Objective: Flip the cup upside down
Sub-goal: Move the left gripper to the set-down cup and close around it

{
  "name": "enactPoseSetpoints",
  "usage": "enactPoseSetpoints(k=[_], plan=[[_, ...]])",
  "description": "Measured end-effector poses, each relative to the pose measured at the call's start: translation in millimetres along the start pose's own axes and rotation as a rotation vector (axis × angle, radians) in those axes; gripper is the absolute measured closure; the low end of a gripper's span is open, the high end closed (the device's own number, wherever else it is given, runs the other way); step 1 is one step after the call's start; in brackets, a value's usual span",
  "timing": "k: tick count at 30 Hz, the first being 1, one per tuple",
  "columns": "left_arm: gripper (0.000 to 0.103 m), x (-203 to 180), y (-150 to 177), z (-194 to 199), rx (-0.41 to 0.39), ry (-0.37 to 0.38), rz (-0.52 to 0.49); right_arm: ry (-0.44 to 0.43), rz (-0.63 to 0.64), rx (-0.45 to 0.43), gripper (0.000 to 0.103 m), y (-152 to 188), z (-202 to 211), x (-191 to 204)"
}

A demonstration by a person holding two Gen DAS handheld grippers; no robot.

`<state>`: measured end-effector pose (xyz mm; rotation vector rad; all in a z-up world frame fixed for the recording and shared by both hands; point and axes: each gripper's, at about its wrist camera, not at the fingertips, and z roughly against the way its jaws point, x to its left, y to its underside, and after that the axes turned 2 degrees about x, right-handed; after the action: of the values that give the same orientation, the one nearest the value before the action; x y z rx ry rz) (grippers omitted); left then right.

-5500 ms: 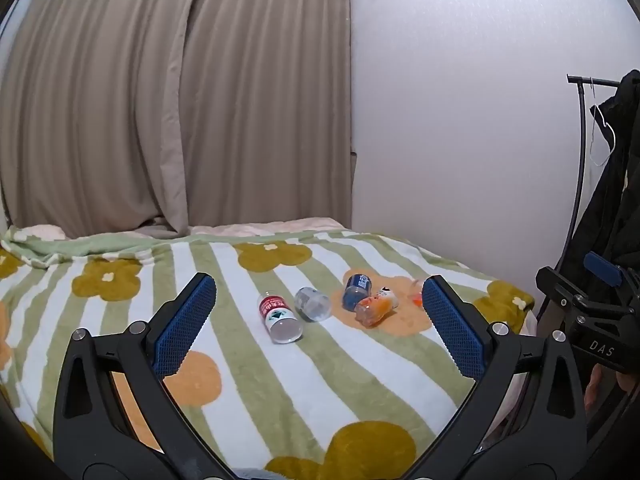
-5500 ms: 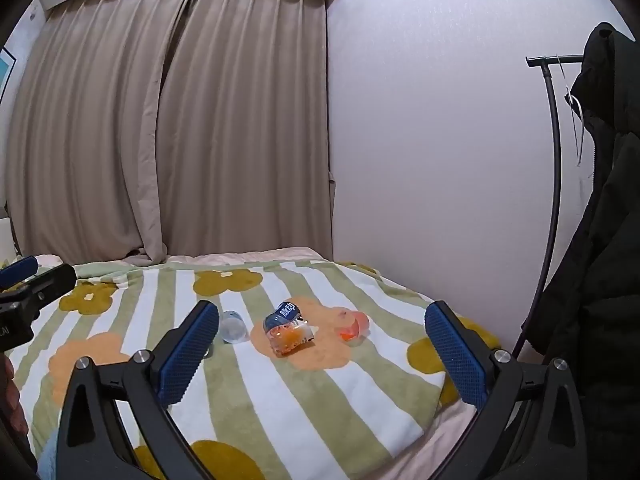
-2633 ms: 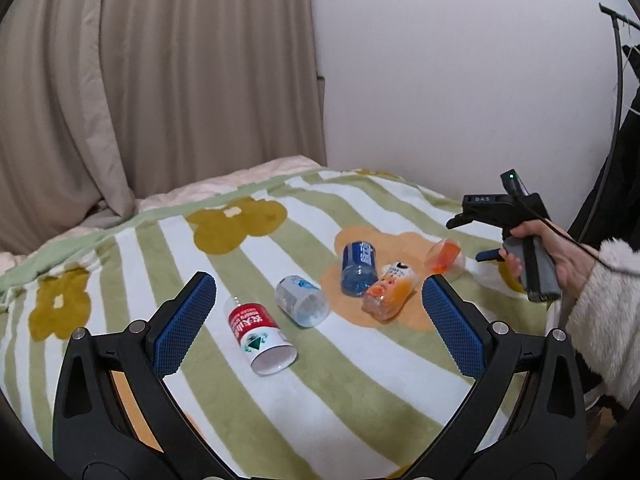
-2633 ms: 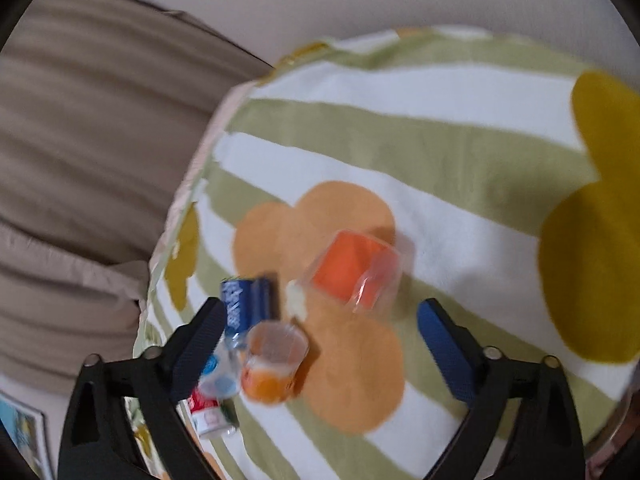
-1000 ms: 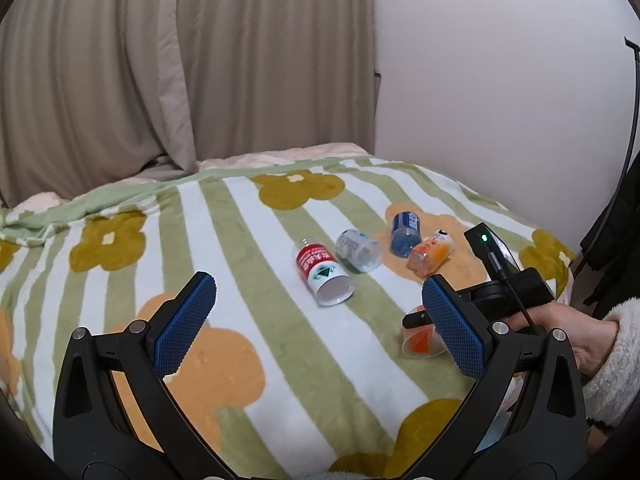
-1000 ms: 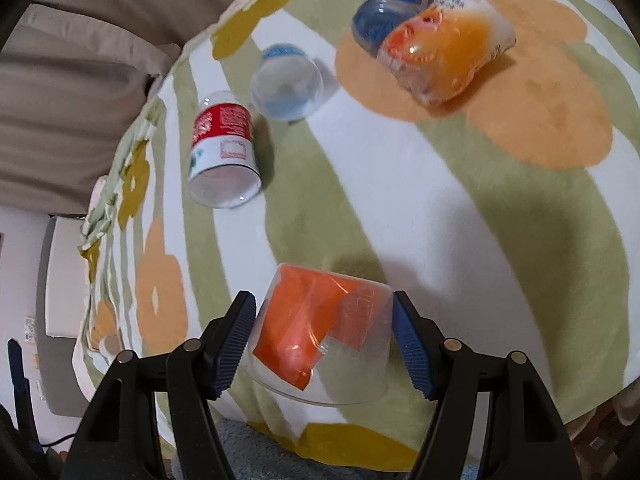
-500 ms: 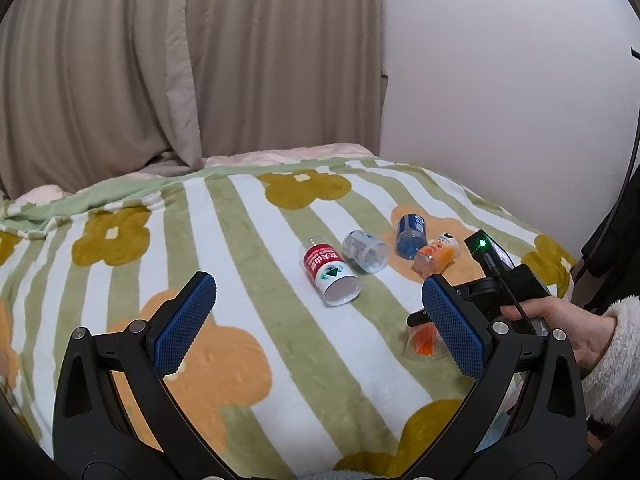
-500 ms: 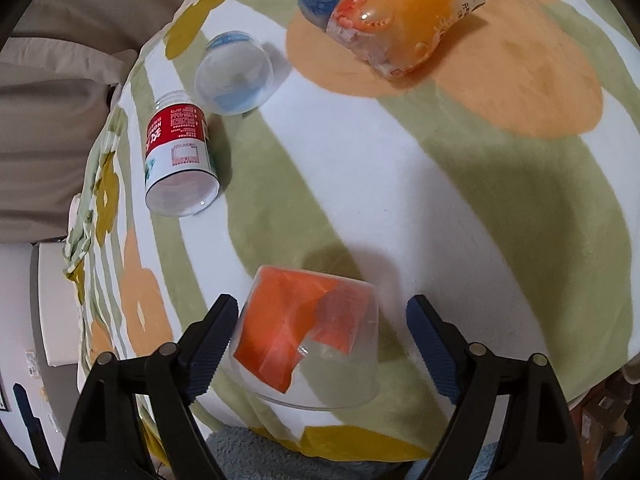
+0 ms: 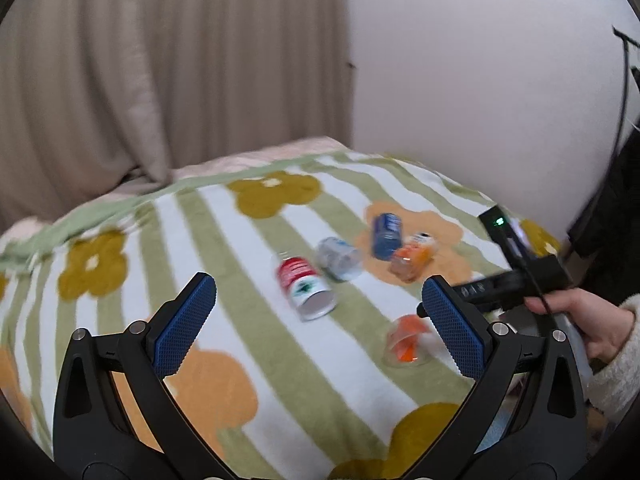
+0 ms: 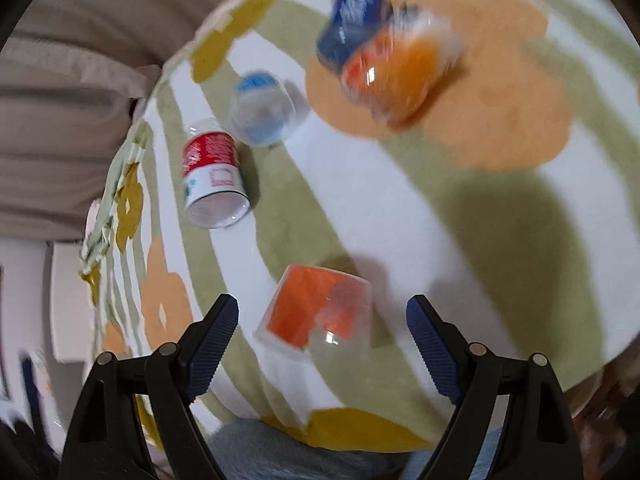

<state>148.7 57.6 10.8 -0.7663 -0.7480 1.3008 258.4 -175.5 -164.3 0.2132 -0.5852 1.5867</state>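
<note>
Evidently the flip of this cup is done or nearly so: the clear cup with the orange label [image 10: 318,312] stands mouth-down on the striped bed cover [image 10: 460,240], near its front edge, its wider rim pressed into the fabric and its closed base on top. The right tongs [image 10: 322,334] are spread wide on either side of it, neither pad touching the plastic, so the cup stands free between the jaws. From the left wrist view the same cup [image 9: 406,340] shows low beside the right hand [image 9: 588,320] that grips the tool. The left tongs [image 9: 318,322] are also wide and hold nothing, poised above the cover well short of any cup. Four other cups lie on their sides farther back: a red and white one [image 10: 214,178], a clear one with a blue label [image 10: 262,110], a dark blue one [image 10: 352,46] and an orange one [image 10: 400,76] touching it. The next move, as I judge it, calls for lifting the right tongs straight away without clipping the light cup, which could tip on the soft bedding.
</note>
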Motion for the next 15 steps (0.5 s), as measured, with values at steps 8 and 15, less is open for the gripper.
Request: enactPoseSetpoints(k=[8, 15], plan=[[0.000, -66.5, -42.0, -145.7, 0.479, 0.207, -0.119, 0.222, 0.304, -0.429, 0.019, 59.3, 96.5, 0.3], [0.009, -97.0, 10.0, -261.6, 0.906, 0.235, -0.075, 0.210, 0.345, -0.503, 0.019, 98.0, 108.0, -28.2]])
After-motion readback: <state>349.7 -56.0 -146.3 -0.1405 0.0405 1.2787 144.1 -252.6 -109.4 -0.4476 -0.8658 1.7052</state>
